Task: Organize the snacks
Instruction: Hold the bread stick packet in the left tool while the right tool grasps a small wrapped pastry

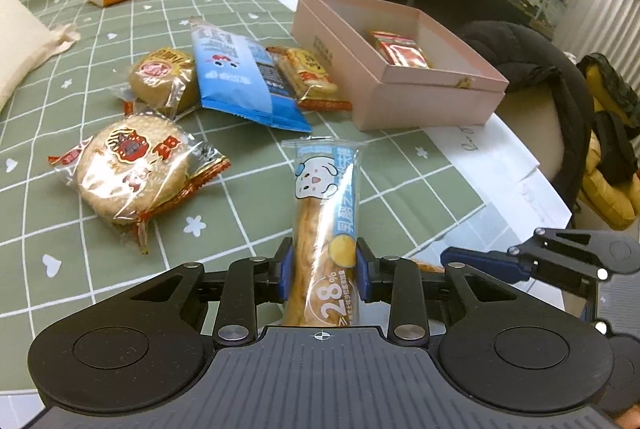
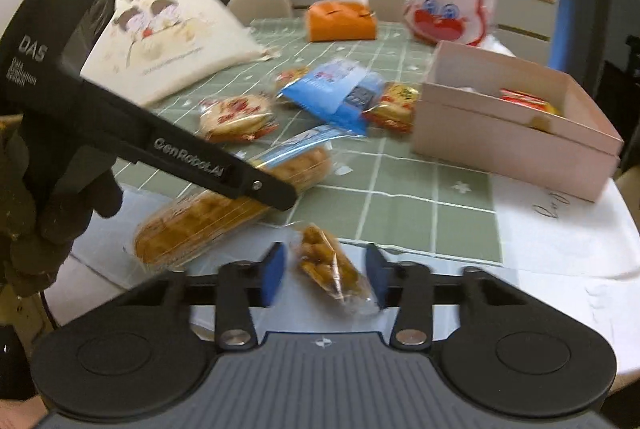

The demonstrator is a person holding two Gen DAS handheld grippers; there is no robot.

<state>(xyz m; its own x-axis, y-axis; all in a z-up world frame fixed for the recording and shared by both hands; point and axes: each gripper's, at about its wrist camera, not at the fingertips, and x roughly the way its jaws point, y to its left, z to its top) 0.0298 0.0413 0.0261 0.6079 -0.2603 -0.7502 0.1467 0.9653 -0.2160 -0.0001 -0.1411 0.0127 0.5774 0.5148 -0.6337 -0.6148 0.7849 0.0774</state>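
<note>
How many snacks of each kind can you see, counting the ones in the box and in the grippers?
Round cakes: 2
Blue packet: 1
Yellow cracker packet: 1
Bread stick, clamped in left gripper: 1
Waffle pack: 1
Small orange snack pack, between the open right gripper fingers: 1
Red packet, in pink box: 1
Total: 8
</note>
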